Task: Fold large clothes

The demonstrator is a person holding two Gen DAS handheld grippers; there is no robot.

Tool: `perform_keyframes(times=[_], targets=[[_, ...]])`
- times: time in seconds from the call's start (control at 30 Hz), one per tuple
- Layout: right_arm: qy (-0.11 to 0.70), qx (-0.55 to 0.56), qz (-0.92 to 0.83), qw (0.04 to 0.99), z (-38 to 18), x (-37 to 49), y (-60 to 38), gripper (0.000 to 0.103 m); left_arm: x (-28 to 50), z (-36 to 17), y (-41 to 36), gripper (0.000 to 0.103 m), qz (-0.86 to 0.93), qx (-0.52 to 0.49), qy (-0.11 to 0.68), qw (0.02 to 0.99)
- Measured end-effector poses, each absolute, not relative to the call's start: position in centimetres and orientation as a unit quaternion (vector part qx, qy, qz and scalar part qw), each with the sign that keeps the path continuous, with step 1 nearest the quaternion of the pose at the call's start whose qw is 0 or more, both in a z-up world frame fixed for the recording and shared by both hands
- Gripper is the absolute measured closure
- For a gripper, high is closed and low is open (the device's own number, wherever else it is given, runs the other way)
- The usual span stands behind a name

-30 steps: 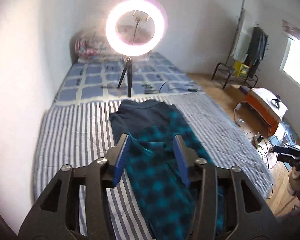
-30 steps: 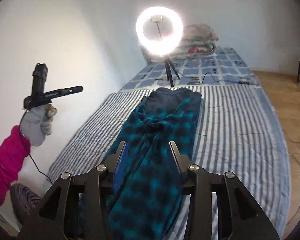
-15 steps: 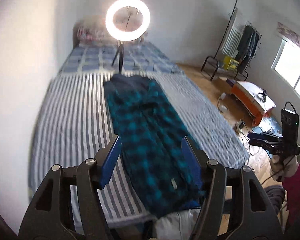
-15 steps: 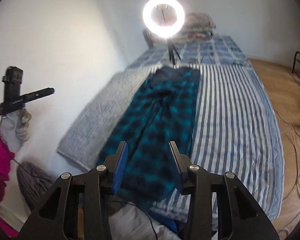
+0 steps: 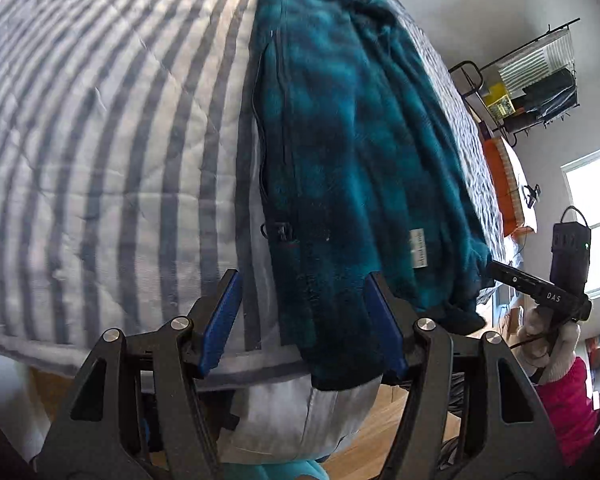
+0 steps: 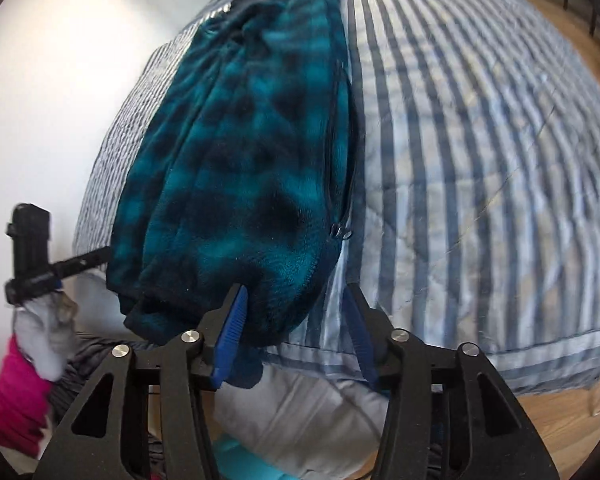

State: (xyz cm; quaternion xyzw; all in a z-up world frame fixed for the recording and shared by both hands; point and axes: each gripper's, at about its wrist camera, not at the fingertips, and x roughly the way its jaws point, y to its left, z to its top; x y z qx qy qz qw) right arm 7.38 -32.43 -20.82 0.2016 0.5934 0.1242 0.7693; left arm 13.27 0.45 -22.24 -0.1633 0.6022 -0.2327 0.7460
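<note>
Your long teal-and-black plaid fleece garment (image 5: 352, 152) lies lengthwise on the blue-and-white striped quilt (image 5: 100, 140) of the bed, already narrowed into a strip, its hem hanging just over the near edge. Your left tongs (image 5: 302, 324) stand wide, straddling one hem corner without pinching it. Your right tongs (image 6: 294, 330) are opening, with the other hem corner between the pads but not gripped. Judging by this, the lengthwise fold is done; the grab at both corners and the folds along its length are left.
</note>
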Motion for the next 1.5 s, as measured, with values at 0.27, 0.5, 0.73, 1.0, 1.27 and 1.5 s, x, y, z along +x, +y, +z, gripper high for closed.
perform_keyframes(times=[0.27, 0.5, 0.73, 1.0, 1.27, 1.5], targets=[[0.607, 0.236, 0.174, 0.739, -23.0, 8.3, -31.0, 0.093, 12.6, -22.9, -1.7, 0.087, -0.255, -0.159, 0.602, 0.74], [0.56, 0.247, 0.176, 0.771, -19.4, 6.6, -33.5, 0.096, 11.7, -20.1, -1.9, 0.087, -0.272, -0.166, 0.569, 0.758], [0.579, 0.23, 0.184, 0.76, -21.7, 6.5, -32.2, 0.078, 11.1, -23.2, -1.6, 0.061, -0.267, -0.183, 0.597, 0.734], [0.59, 0.286, 0.227, 0.72, -23.6, 6.6, -32.7, 0.076, 10.8, -22.7, -3.6, 0.083, -0.287, -0.173, 0.594, 0.731], [0.551, 0.368, 0.23, 0.713, -21.3, 6.3, -34.1, 0.09, 12.0, -18.8, -2.5, 0.086, -0.306, -0.228, 0.573, 0.725], [0.51, 0.403, 0.228, 0.725, -17.8, 8.2, -35.0, 0.091, 15.2, -16.2, -3.0, 0.086, -0.312, -0.246, 0.557, 0.729]])
